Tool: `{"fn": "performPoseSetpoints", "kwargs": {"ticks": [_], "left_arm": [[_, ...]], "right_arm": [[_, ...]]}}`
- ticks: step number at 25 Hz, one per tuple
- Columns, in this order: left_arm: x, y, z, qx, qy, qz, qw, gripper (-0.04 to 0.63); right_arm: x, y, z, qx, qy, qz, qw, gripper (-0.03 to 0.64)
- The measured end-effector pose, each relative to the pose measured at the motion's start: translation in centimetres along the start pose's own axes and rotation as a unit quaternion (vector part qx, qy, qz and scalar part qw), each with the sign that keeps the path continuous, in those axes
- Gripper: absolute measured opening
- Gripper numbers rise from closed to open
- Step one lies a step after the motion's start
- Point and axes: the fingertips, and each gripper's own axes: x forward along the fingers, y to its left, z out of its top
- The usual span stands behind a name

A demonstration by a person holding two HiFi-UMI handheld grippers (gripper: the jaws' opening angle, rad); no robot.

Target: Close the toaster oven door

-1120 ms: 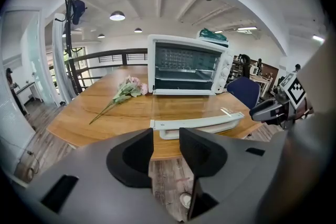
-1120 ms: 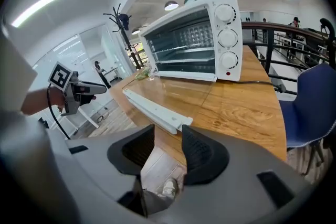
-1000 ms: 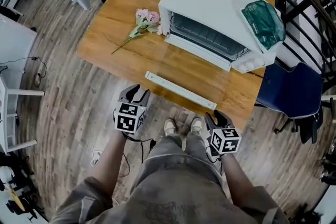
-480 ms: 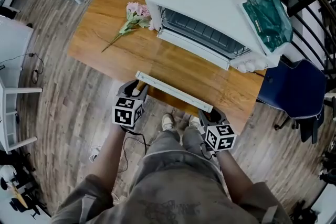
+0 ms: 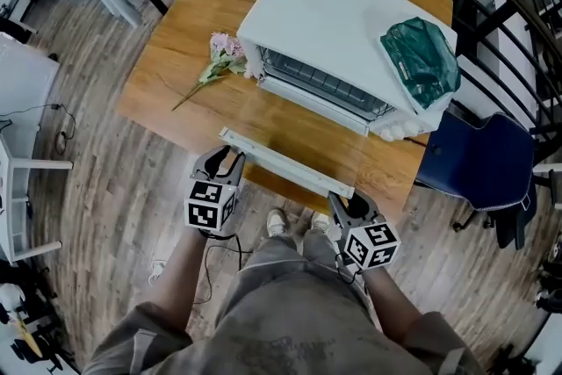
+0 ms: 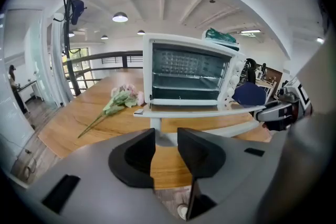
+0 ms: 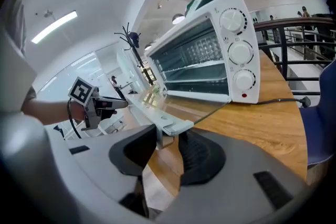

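Item: boxy white toaster oven [image 5: 325, 22] on a brown wooden tabletop [image 5: 176, 57], beyond both tongs, cavity facing us. Its clear glass drop-down door [image 5: 299, 132] is fully open and lies flat between the oven and the tongs. The door's long white bar handle [image 5: 285, 163] runs along its near edge. The left tongs [image 5: 230, 155] sit at the handle's left end and the right tongs [image 5: 347, 204] at its right end, well apart from each other. Both pairs have just been closing. In each gripper view an end of the handle fills the gap between the jaws, so we read both as clamped on it. Also noted: a pink-flowered sprig [image 5: 219, 53] beyond and to the left of the left tongs, and a crumpled green bag [image 5: 420, 61] on the oven's top, beyond the right tongs. Step in hand, in our judgement: taking hold of the handle, with the door not yet raised. The next move calls for lifting both ends together, evenly, swinging the door up and away from us about its hinge until it meets the oven front. An uneven lift could twist the door or let the handle slip.
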Motion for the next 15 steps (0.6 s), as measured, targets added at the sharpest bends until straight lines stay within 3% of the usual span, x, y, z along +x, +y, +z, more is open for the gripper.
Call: {"fn": "performPoseSetpoints", "kwargs": {"ticks": [7, 15], "left_arm": [[-0.8, 0.0, 5.5, -0.007, -0.050, 0.017, 0.9986, 0.135], [-0.2, 0.4, 10.2, -0.012, -0.078, 0.020, 0.9967, 0.135]], "right_arm": [[-1.2, -0.2, 5.7, 0.034, -0.068, 0.026, 0.997, 0.130], [-1.0, -1.5, 10.0, 0.095, -0.089, 0.042, 0.991, 0.138]]}}
